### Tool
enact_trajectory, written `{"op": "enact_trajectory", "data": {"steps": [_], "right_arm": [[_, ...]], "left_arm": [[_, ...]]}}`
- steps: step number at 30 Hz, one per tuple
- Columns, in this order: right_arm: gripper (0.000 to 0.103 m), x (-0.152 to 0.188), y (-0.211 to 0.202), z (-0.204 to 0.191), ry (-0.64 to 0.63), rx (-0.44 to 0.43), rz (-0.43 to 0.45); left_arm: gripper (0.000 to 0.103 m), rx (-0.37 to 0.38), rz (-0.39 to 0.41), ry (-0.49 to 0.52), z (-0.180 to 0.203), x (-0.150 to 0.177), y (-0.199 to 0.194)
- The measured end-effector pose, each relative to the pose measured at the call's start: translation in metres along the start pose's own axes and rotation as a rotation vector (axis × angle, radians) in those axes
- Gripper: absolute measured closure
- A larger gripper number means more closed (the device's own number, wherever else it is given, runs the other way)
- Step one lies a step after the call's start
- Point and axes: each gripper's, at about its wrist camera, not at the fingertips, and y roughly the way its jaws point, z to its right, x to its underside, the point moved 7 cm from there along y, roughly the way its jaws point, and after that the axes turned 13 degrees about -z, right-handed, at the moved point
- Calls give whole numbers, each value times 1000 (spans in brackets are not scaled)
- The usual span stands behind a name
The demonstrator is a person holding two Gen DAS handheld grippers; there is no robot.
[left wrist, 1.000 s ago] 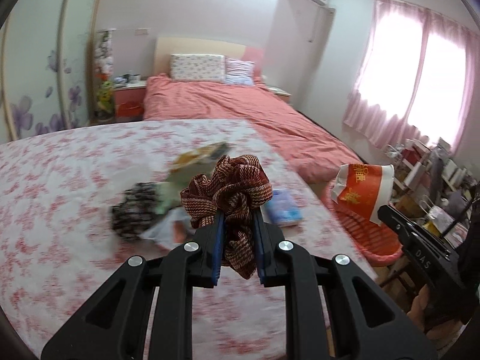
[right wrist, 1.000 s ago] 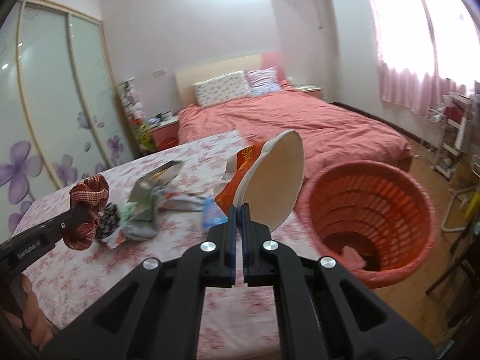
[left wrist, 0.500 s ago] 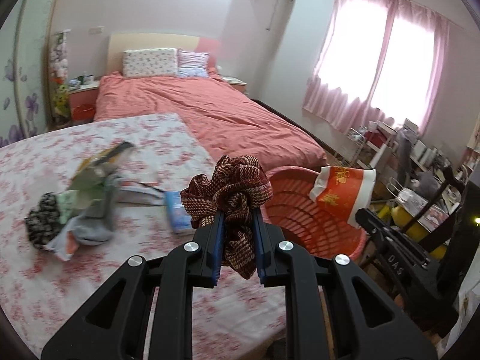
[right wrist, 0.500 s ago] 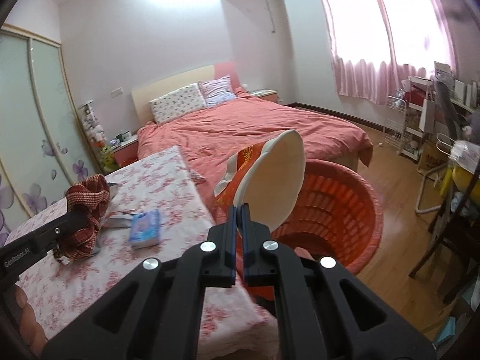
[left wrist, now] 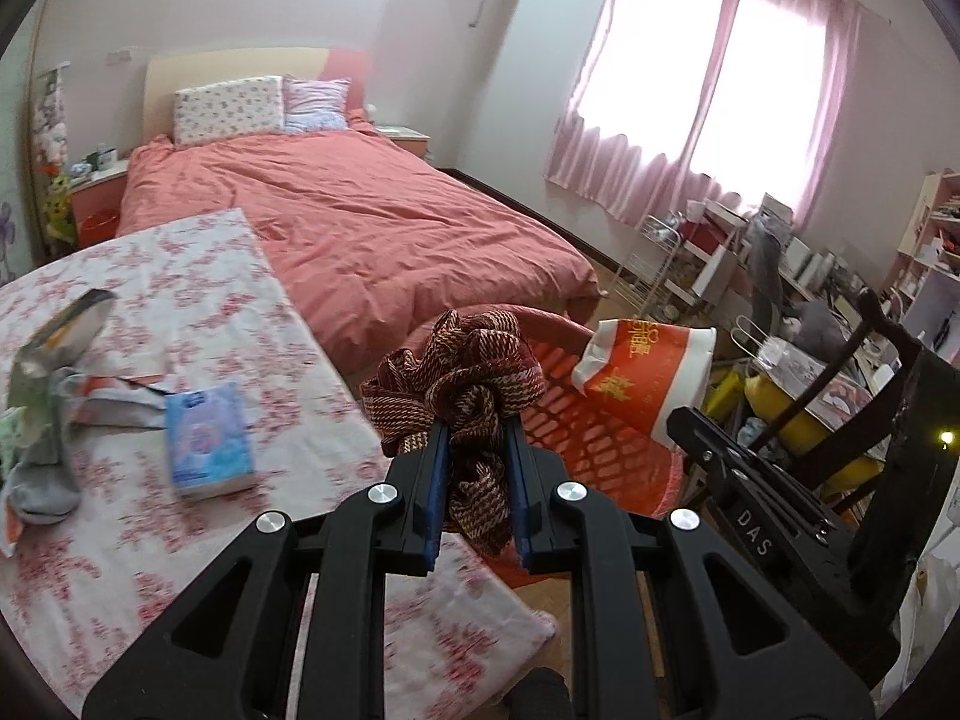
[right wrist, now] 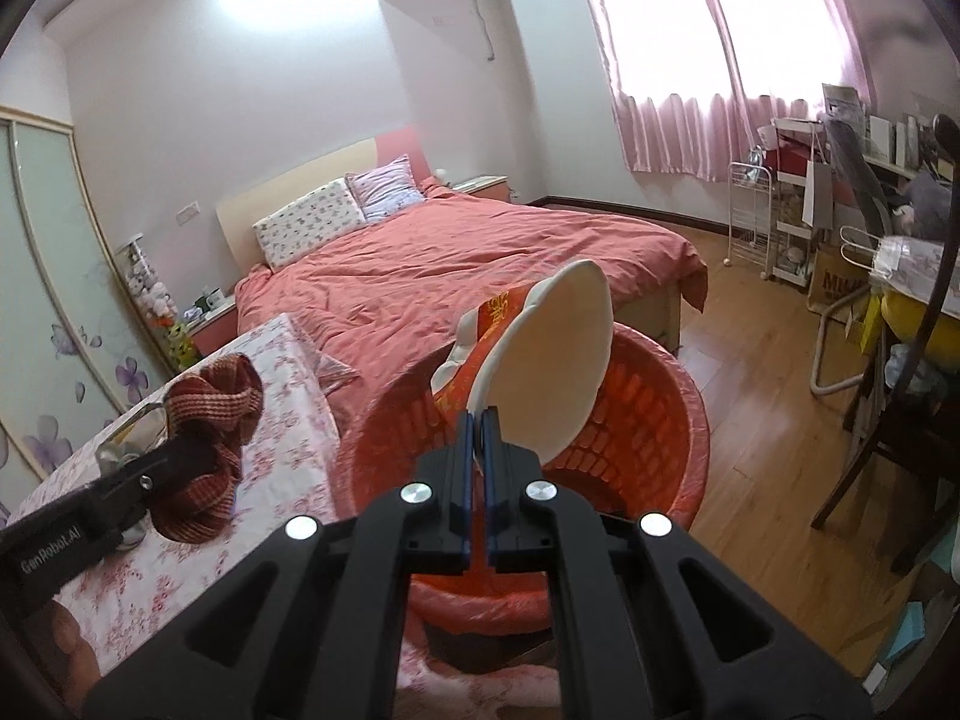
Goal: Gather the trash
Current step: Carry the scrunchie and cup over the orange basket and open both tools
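Left hand-held gripper (left wrist: 475,480) clamped on a bunched brown woven cloth (left wrist: 462,372), near the rim of the orange basket (right wrist: 654,360). Right hand-held gripper (right wrist: 478,450) pinched tight on a flattened red-and-white paper cup (right wrist: 540,360), over the basket's mouth. Step in hand, by judgement: the drop. Best to bring each load fully past the rim before releasing. Tissue pack (left wrist: 207,441) and wrappers (left wrist: 54,360) remain on the surface (left wrist: 180,276).

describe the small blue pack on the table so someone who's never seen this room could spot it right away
Start at the table with the pink floral cloth in front of the red bed. Near its right edge lies a tissue pack, flat, just right of the heap of crumpled wrappers and grey cloth. It is the only neat, pale blue rectangle there.
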Motion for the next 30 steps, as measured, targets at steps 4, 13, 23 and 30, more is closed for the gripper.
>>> {"op": "enact_trajectory", "data": {"steps": [4,13,23,30], "right_arm": [[99,-5,8,8,13,-2,1],[99,-15,31,21,33,-15,-11],[75,-16,48,30,52,-6,-40],[57,-10,36,36,55,42,-30]], "left_arm": [[85,13,-18,16,10,-5,14],[85,21,-71,24,20,-10,47],[59,-13,-151,4,9,-2,70],[52,-85,-135,-17,-15,6,50]]}}
